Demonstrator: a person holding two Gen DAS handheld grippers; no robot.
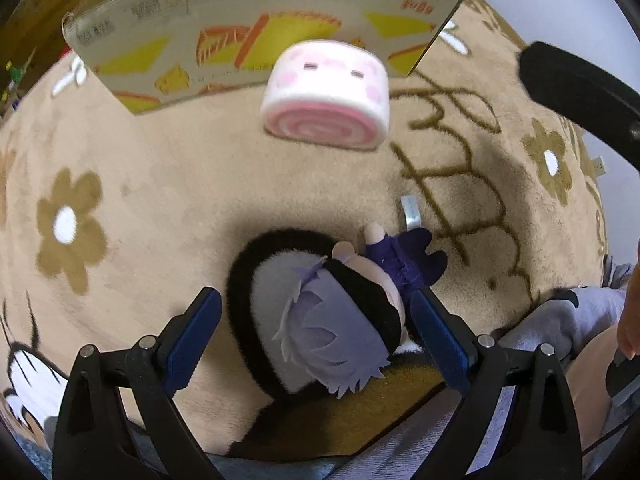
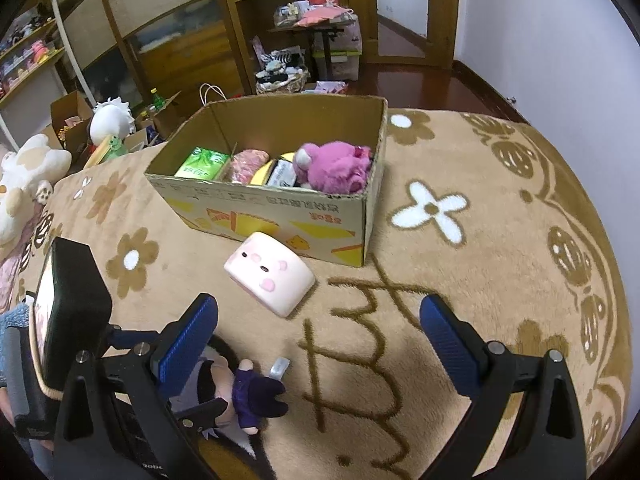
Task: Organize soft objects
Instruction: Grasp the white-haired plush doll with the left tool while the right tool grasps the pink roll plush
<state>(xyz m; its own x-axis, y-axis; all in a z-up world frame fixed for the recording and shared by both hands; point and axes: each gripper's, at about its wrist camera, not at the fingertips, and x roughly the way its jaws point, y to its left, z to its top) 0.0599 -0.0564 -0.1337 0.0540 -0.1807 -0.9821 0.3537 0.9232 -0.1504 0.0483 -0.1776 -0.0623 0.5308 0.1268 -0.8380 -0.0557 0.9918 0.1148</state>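
From the left wrist, the left gripper (image 1: 316, 332) hangs spread wide over the small plush doll (image 1: 344, 304) lying on the beige rug (image 1: 160, 184), fingers either side of its pale-haired head but not yet pinching, likely lined up for a grab, with the pink roll-cake plush (image 1: 326, 94) resting beyond against the cardboard box (image 1: 248, 32). From the right wrist, the right gripper (image 2: 318, 340) is released and empty above the rug (image 2: 500, 264), while the box (image 2: 280, 204) sits open, already holding a pink bear (image 2: 334, 166) and other items, with the roll-cake plush (image 2: 270, 272) just in front.

rug (image 2: 500, 240): beige, brown-white flowers | roll plush (image 1: 326, 94): pink-white swirl | bear (image 2: 336, 166): magenta
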